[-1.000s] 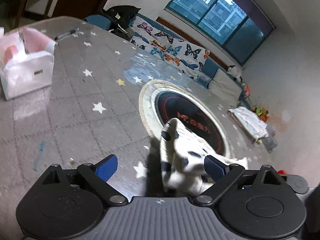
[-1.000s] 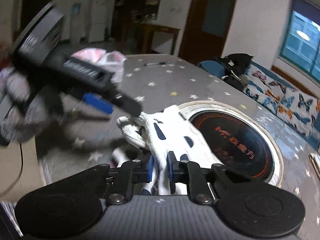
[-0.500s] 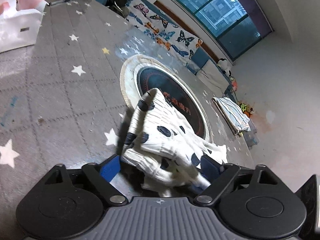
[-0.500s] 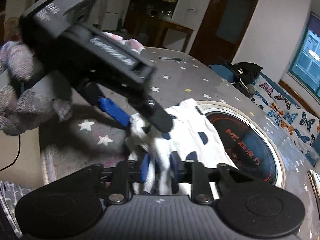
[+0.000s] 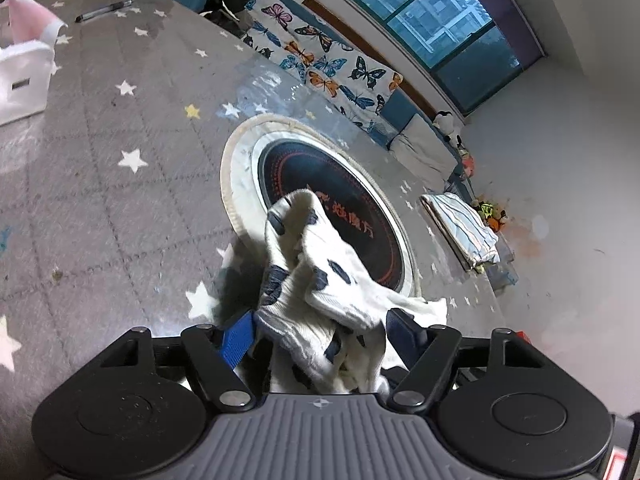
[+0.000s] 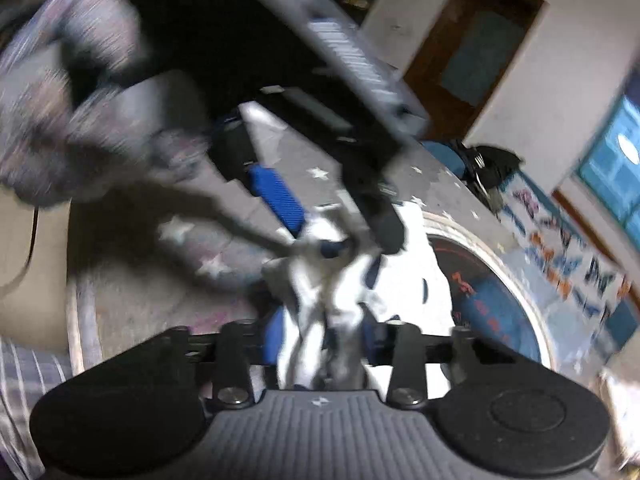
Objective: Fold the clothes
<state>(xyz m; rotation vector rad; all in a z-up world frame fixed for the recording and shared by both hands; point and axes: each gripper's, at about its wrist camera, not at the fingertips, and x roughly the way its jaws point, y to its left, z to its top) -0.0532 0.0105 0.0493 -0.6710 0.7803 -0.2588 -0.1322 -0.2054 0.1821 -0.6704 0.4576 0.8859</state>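
On the starry table point(image 5: 120, 208), the spotted garment point(image 5: 320, 280) stretches away lengthwise between both closing grippers' jaws.

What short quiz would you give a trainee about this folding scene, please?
1. True or false: the white spotted garment lies flat and neatly folded.
2. In the left wrist view, what lies near the right-hand edge of the table? A) folded striped cloth B) kettle C) shoe
3. Fill in: the garment partly covers the round black ___.
Key: 1 false, it is bunched; 2 A; 3 hotplate.
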